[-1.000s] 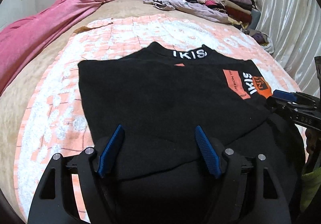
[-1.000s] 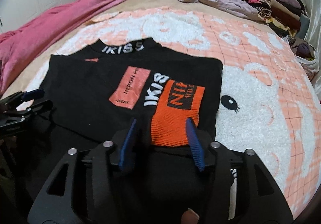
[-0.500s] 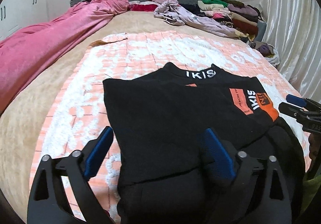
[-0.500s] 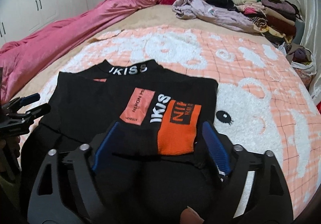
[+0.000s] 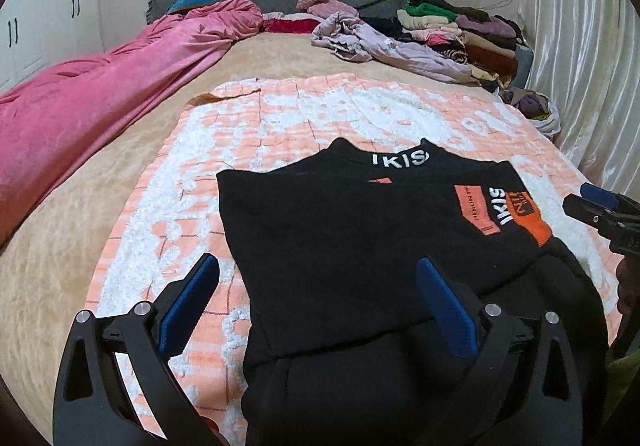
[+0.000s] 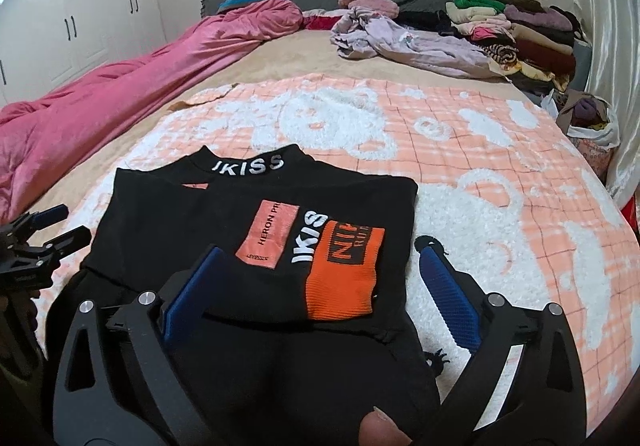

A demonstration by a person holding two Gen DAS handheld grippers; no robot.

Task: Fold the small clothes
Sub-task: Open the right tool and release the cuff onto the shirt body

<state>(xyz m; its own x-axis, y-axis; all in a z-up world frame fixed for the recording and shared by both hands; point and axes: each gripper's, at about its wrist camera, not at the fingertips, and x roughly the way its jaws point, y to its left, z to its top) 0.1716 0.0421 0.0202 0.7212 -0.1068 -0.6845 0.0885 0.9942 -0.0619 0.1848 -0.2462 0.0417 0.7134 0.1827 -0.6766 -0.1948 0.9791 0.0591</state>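
The black sweater (image 6: 256, 230) is laid half-folded on the blanket (image 6: 480, 150), at 12 o'clock from both tongs. The left tongs (image 5: 320, 306) and right tongs (image 6: 320, 290) are held wide apart, gripping nothing. Soft, limp knit is judged best pinched at the hem corners

**Lettering on the black top**

On the black top (image 6: 256, 214) we read white "IKISS" across the collar (image 6: 248, 165). A salmon patch (image 6: 267, 234) carried "HERON PR", cut short by the fold, with smaller print beneath too fine to read. Beside it ran white "IKIS", and the orange cuff (image 6: 344, 278) showed "NIP" and "RU", both cropped.
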